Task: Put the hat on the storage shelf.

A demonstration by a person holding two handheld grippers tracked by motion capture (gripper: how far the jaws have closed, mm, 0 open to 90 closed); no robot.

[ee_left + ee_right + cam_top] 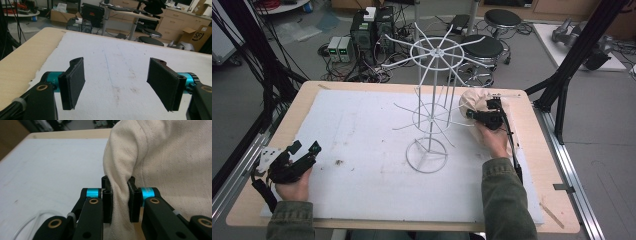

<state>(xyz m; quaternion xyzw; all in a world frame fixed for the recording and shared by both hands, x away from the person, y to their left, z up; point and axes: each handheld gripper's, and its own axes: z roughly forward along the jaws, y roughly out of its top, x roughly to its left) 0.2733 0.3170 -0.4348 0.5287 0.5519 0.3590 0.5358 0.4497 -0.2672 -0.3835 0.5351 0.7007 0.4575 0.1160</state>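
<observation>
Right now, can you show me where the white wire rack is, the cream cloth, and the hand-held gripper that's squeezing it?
white wire rack (427, 155): high view, on its round base ring.
cream cloth (172, 157): right gripper view, on its broad upper fabric.
right hand-held gripper (119, 200): right gripper view, midway between its fingertips.

1. Surface — light wood top with rounded corners.
2. White foam sheet — laid flat on the surface, covering most of it; wood margins remain along the left, far and right edges.
3. White wire rack — upright, ring base resting on the sheet.
4. Cream cloth — bunched near the sheet's far right.
5. Dark specks on the sheet, front left.
</observation>
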